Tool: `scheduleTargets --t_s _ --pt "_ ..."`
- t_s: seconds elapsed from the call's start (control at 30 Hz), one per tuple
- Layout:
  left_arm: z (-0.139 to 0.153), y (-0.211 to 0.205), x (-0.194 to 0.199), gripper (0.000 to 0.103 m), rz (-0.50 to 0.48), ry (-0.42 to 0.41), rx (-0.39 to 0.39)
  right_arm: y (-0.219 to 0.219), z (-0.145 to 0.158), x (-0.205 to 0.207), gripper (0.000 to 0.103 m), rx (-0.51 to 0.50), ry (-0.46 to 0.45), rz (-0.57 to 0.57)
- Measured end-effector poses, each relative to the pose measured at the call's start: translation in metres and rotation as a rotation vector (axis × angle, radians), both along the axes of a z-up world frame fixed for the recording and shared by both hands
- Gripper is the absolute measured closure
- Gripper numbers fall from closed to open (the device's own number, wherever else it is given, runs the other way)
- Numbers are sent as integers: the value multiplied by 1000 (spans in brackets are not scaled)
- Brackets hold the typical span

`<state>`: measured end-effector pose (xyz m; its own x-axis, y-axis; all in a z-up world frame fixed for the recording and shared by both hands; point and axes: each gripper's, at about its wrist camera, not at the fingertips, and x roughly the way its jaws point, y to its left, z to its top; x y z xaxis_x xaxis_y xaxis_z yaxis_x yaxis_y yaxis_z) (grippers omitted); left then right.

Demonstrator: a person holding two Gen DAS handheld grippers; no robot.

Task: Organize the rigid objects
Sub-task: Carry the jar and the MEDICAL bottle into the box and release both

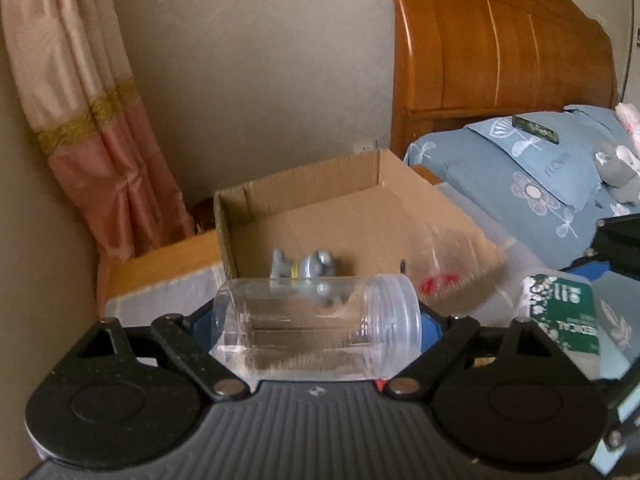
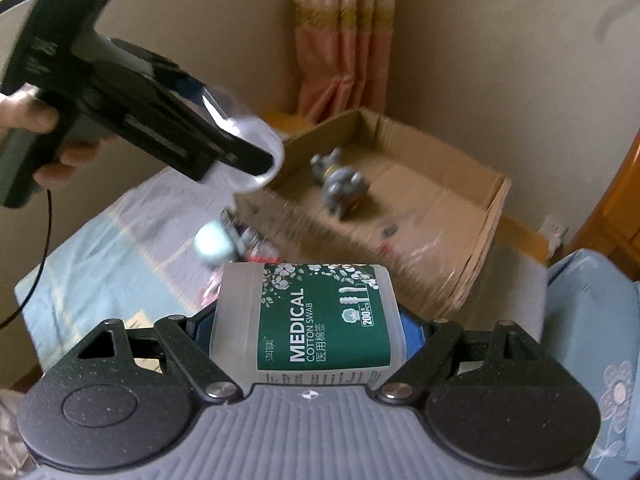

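My left gripper [image 1: 316, 320] is shut on a clear plastic jar [image 1: 316, 328], held sideways in the air in front of an open cardboard box [image 1: 304, 184]. In the right wrist view the left gripper [image 2: 248, 152] and its jar [image 2: 256, 152] hang above the box's near left corner. My right gripper [image 2: 308, 320] is shut on a cotton swab box [image 2: 320, 320] with a green label, just short of the cardboard box [image 2: 492, 208]. The swab box also shows in the left wrist view [image 1: 564, 316]. A grey toy figure [image 2: 340, 184] lies inside the box, also seen from the left wrist [image 1: 304, 266].
The box rests on a bed with light blue floral bedding [image 1: 532, 196]. A wooden headboard [image 1: 500, 48] stands on the right, a pink curtain [image 1: 92, 120] in the corner. Small items with red parts [image 2: 256, 248] and a white ball-like thing [image 2: 212, 244] lie left of the box.
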<state>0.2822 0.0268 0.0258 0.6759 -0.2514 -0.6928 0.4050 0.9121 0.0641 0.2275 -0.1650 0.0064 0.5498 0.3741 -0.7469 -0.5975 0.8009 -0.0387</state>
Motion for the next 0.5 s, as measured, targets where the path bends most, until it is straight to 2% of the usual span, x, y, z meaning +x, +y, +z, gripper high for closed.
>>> scheduleTargets --t_s 0.07,0.13,0.23,0.5 --pt "-3 -4 11 12 -8 7 -5 0 7 10 17 1 -11 -10" --pt "-9 -6 19 8 -13 20 -7 -1 13 19 17 2 -24 -22" --pt "-15 -5 23 6 12 27 9 -1 20 33 17 7 -34 -35" --pt "-17 21 1 5 47 35 -32 1 27 72 16 15 -36 -57"
